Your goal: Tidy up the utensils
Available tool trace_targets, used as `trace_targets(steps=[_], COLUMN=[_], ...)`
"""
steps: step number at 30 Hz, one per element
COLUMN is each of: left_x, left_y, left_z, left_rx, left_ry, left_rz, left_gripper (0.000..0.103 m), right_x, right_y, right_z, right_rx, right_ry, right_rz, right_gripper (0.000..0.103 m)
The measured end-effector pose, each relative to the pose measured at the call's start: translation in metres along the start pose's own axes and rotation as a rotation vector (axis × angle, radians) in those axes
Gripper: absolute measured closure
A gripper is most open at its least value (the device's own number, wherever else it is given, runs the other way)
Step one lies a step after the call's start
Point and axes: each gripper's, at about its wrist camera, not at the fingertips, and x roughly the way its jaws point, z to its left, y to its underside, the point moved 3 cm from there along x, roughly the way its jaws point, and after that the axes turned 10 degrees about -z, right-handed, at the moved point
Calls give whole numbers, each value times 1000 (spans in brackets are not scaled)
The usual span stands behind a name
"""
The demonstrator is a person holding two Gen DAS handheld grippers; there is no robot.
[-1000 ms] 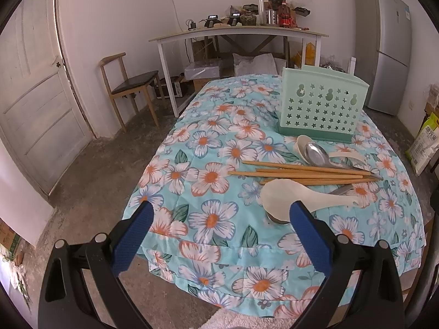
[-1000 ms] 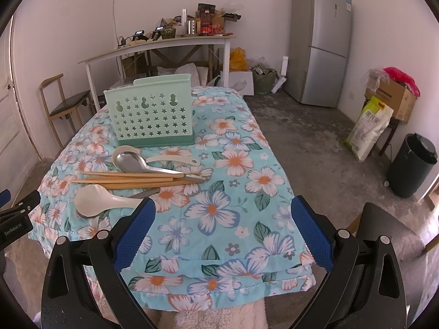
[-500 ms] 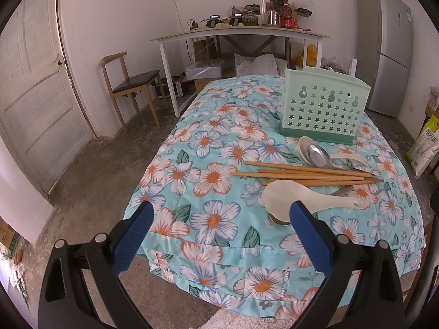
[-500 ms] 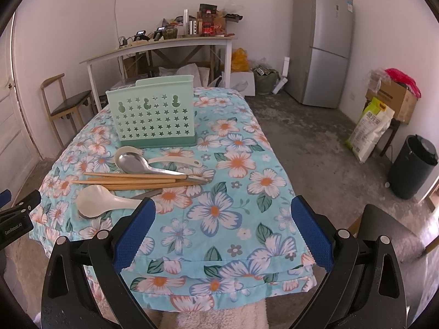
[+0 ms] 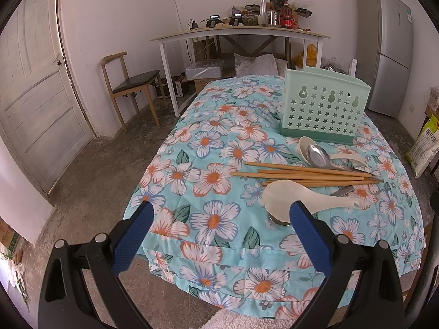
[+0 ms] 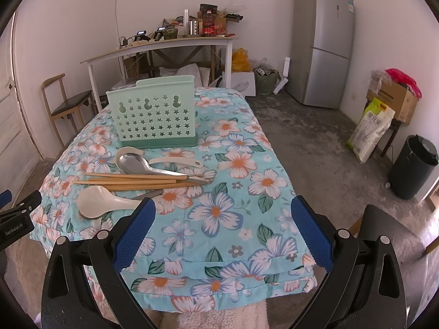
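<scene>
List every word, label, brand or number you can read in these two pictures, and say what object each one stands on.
"GenRobot.AI": white lettering on the black body of the left gripper, seen at the left edge of the right wrist view.
Yellow-green sack on the floor: printed characters, too blurred to read.
Tall grey fridge: small door stickers, too small to read.
Cardboard box at the left edge of the left wrist view: green print, unreadable.

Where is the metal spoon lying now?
In the right wrist view, the metal spoon lies left of centre on the floral cloth, between the green holder and the wooden chopsticks.
</scene>
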Motion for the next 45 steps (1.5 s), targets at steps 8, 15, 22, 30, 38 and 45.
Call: trace_targets(steps=[8,15,22,30,38,45], left_x=[0,0,2,10,23,49], left_y=[0,0,0,3,6,14], left_z=[0,0,2,2,0,1], left_rx=[0,0,0,0,15,9], left_ry=[0,0,-1,-1,5,55], left_rz=[1,1,7,20,33,99], left_gripper=[6,6,6,6,6,6], right_x=[0,0,0,0,15,35], right_y=[0,0,0,2,10,18], right_z=[0,2,3,9,12,22], right_rx=[0,-1,1,0,-3,-24], right_ry=[0,-2,-4,-5,-22,-48], right_rz=[-1,-1,5,12,43,93], right_gripper=[8,8,8,8,8,8])
